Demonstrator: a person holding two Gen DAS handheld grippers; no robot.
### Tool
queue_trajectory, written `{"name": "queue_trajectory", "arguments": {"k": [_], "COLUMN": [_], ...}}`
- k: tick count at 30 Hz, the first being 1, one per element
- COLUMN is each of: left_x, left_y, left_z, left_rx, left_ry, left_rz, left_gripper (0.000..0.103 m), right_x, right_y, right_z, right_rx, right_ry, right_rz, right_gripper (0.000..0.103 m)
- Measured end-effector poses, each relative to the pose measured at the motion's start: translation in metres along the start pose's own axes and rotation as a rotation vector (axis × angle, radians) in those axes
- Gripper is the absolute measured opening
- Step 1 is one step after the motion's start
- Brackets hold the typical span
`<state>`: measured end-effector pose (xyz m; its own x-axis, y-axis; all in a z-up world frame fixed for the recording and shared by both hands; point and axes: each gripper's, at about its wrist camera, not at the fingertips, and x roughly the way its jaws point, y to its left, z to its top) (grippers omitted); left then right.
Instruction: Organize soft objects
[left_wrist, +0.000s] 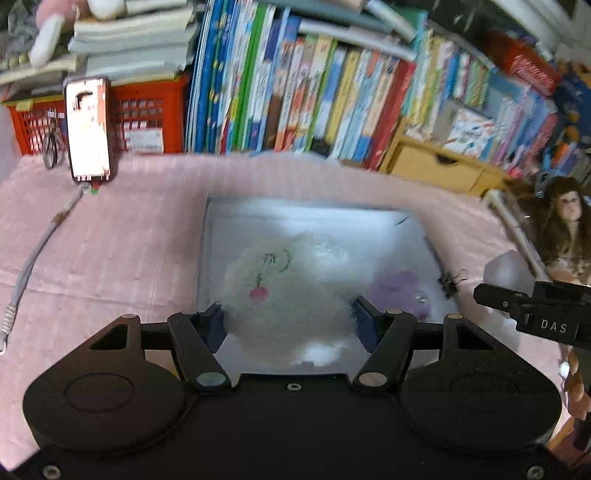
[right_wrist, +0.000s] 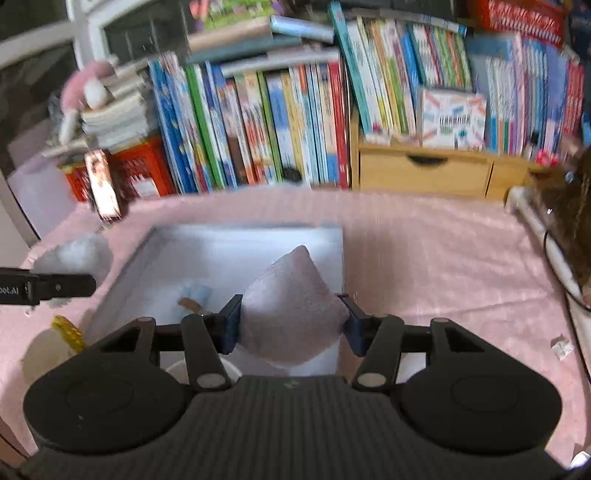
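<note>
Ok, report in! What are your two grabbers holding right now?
Left gripper clamps white fluffy plush over box. Right gripper clamps pale pink pillow. Nothing blocking.

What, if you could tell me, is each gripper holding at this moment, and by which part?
The left gripper clasps a white fluffy plush by its lower sides. The right gripper pinches a pale pink cushion across its middle.

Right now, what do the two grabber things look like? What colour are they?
Both are black. The left gripper has a smooth black body with two round bulges, silver pins on its linkage bars and dark blue finger pads. The right gripper looks the same, but its body is ribbed. White letters "DAS" show on its side in the left view.
</note>
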<state>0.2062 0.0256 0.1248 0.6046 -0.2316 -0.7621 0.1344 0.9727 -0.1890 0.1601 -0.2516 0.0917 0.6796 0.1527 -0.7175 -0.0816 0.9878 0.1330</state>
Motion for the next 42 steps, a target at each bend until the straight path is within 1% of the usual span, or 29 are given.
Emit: {"name": "queue_trajectory", "arguments": {"k": [4, 6, 10, 13, 16, 19, 22, 29, 35, 42], "left_x": [0.029, 0.041, 0.062, 0.076, 0.086, 0.095, 0.1, 0.11, 0.113, 0.115], "left_y": [0.0, -0.001, 0.001, 0.003, 0.004, 0.007, 0.008, 0.01, 0.011, 0.014], "left_z": [0.008, 0.011, 0.016, 0.017, 0.017, 0.018, 0.017, 0.012, 0.01, 0.009], "left_rx": [-0.02, -0.023, -0.039, -0.057, -0.052, -0.075, -0.087, -0.106, -0.11, -0.12], "left_ry": [0.073, 0.094, 0.142, 0.176, 0.203, 0.224, 0.239, 0.273, 0.28, 0.286], "left_rz": [0.022, 0.036, 0.061, 0.066, 0.074, 0.079, 0.079, 0.063, 0.064, 0.057], "left_gripper": [0.065, 0.065, 0.065, 0.065, 0.065, 0.065, 0.065, 0.065, 0.065, 0.066], "right_x": [0.028, 0.039, 0.057, 0.067, 0.074, 0.081, 0.084, 0.087, 0.086, 0.078], "right_y": [0.0, -0.001, 0.0, 0.004, 0.01, 0.016, 0.018, 0.01, 0.015, 0.015], "right_z": [0.005, 0.008, 0.013, 0.014, 0.014, 0.013, 0.013, 0.016, 0.015, 0.018], "right_rx": [-0.007, 0.003, -0.001, -0.024, -0.057, -0.091, -0.107, -0.053, -0.072, -0.055], "right_ry": [0.087, 0.11, 0.14, 0.158, 0.17, 0.184, 0.184, 0.198, 0.188, 0.17], "right_rz": [-0.021, -0.024, -0.045, -0.061, -0.074, -0.079, -0.078, -0.031, -0.031, -0.002], "right_gripper": [0.06, 0.06, 0.06, 0.06, 0.06, 0.06, 0.06, 0.06, 0.06, 0.06]}}
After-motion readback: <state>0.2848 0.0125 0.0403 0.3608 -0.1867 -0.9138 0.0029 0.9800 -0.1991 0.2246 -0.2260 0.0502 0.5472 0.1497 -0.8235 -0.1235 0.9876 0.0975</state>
